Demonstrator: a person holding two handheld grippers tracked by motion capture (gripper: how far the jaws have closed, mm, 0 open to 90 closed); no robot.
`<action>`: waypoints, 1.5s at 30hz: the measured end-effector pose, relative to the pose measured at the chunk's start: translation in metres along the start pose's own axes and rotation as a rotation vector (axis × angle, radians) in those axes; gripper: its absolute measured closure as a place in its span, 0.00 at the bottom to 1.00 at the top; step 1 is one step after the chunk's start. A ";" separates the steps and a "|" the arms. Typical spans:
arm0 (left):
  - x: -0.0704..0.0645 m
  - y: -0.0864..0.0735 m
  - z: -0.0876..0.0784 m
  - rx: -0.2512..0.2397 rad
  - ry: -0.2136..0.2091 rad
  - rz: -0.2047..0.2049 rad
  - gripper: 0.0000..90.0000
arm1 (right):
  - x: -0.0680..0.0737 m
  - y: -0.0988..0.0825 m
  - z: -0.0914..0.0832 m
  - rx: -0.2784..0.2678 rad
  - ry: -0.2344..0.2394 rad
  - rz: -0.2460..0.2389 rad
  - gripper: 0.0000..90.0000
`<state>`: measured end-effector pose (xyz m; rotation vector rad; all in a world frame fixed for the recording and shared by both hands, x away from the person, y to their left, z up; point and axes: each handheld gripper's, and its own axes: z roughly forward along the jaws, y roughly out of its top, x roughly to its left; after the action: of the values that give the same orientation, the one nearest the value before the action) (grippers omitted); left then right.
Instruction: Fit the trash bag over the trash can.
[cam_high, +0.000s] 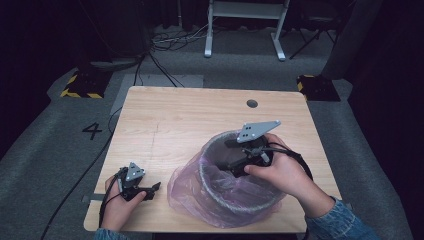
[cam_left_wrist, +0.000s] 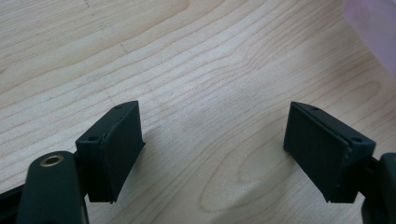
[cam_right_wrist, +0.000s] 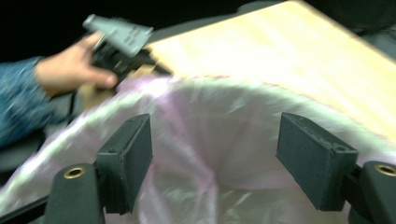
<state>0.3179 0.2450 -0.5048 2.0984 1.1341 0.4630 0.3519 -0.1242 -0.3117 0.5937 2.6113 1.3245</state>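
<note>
A round wire bin (cam_high: 204, 172) lined with a pink plastic bag (cam_high: 187, 192) stands on the wooden table (cam_high: 190, 115), front right of centre. My right gripper (cam_high: 235, 166) hangs over the bin's mouth, held in a hand. In the right gripper view its jaws (cam_right_wrist: 215, 158) stand open with nothing between them, and the bag's rim (cam_right_wrist: 210, 88) lies blurred beyond. My left gripper (cam_high: 154, 189) rests on the table at the front left, left of the bag. It is open (cam_left_wrist: 212, 149) over bare wood, with the bag's edge (cam_left_wrist: 373, 28) at the upper right.
A cable hole (cam_high: 252, 103) sits near the table's far edge. Cables trail from the left gripper off the table's left side. Beyond the table are a white frame stand (cam_high: 245, 25) and yellow-striped floor blocks (cam_high: 82, 85). The other hand and its gripper (cam_right_wrist: 156, 65) appear past the bin.
</note>
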 end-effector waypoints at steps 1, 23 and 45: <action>0.000 0.000 0.000 0.000 0.000 0.000 0.22 | -0.002 0.000 -0.003 -0.014 -0.029 0.017 0.30; 0.000 0.000 0.000 0.001 0.000 -0.002 0.21 | -0.014 -0.040 0.039 0.210 -0.181 0.063 0.36; 0.000 0.000 0.001 -0.003 -0.001 -0.002 0.21 | -0.009 -0.040 0.052 0.253 -0.041 0.094 0.27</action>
<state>0.3186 0.2446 -0.5050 2.0945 1.1345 0.4616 0.3648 -0.1108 -0.3748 0.7793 2.7693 0.9984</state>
